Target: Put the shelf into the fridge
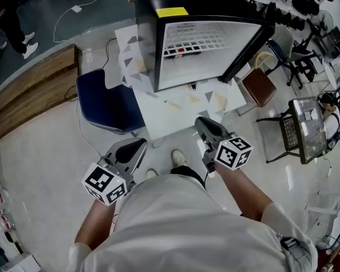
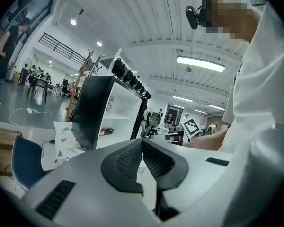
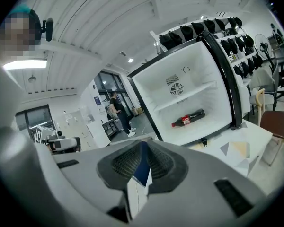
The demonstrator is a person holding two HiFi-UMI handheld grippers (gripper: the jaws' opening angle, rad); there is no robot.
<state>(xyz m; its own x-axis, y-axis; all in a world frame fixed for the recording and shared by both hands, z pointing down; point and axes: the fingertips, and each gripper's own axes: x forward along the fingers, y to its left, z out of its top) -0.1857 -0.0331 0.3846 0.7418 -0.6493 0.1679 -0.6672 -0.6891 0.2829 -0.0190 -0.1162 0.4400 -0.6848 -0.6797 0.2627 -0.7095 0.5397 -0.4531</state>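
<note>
The black fridge (image 1: 204, 27) stands open on a white mat, its door swung out to the right. A white wire shelf (image 1: 198, 41) lies across its inside, with a red-capped bottle (image 3: 188, 118) lying on the floor of the fridge below it. Both grippers hang low in front of my body, well short of the fridge. My left gripper (image 1: 137, 146) (image 2: 142, 141) is shut, pads touching, with nothing between them. My right gripper (image 1: 203, 122) (image 3: 143, 143) holds nothing; its pads stand a sliver apart, and the blue chair shows through the gap.
A blue chair (image 1: 107, 103) stands left of the white mat (image 1: 181, 115). A brown stool (image 1: 259, 86) and a black wire rack (image 1: 306, 126) stand to the right. A wooden bench (image 1: 34, 89) runs along the left, and a person (image 1: 8, 16) stands beyond it.
</note>
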